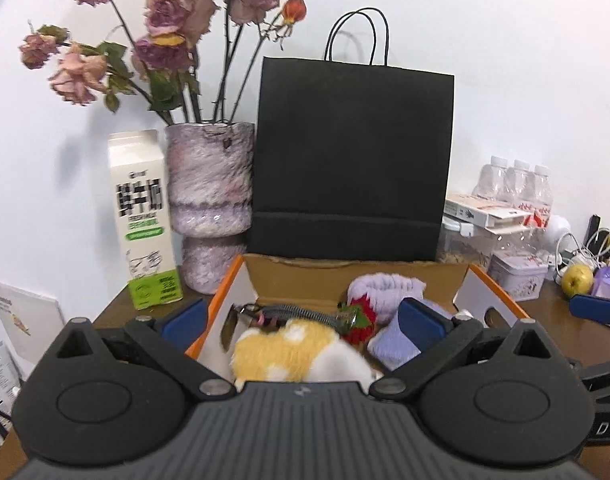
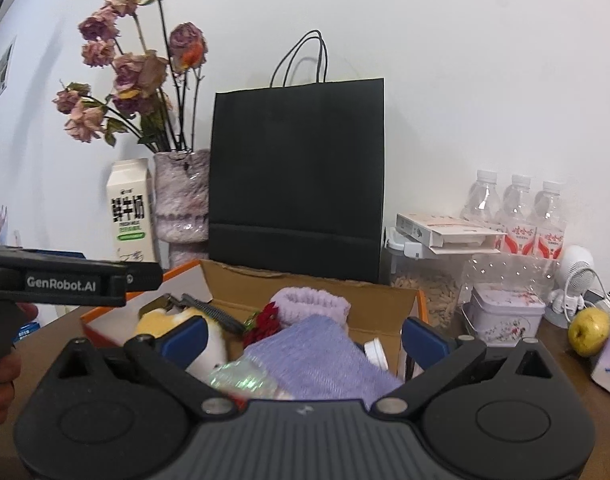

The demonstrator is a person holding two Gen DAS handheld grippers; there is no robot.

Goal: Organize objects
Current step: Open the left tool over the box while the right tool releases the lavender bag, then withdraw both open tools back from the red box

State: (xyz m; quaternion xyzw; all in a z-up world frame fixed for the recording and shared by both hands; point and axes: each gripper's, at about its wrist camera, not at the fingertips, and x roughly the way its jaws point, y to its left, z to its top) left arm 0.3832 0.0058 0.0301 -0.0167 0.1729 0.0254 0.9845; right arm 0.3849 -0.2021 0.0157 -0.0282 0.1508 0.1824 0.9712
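**Open cardboard box of soft items, seen along both hand-held grippers**

White wall and a brown wooden table [image 1: 117, 312] form the setting. At the table's middle an open cardboard box [image 1: 345, 280] with orange-edged flaps is seen, its back flap standing just in front of a black paper bag [image 1: 351, 160] with cord handles. Inside the box are shown a yellow-and-white plush toy [image 1: 293, 350], a coiled metal spring piece [image 1: 301, 314] lying across it, a red strawberry-shaped item [image 1: 359, 322], a lilac fluffy band [image 1: 385, 286] toward the back, and a lilac folded cloth [image 2: 325, 354] at the front right. A crinkled clear wrapper [image 2: 245, 378] is seen near the cloth in the right wrist view.

The left gripper [image 1: 301, 316] is held spread wide, its blue pads apart, with nothing pinched. The right gripper [image 2: 305, 336] is likewise spread to its widest over the cloth, and its pads press on nothing.

To the left of the bag stand a mottled pink vase [image 1: 209, 204] of dried roses [image 1: 165, 12] and a milk carton [image 1: 143, 216]. To the right are placed three water bottles [image 2: 517, 208], a lilac tin [image 2: 505, 314], a yellow-green apple [image 2: 589, 330] and a small white fan [image 2: 577, 280].
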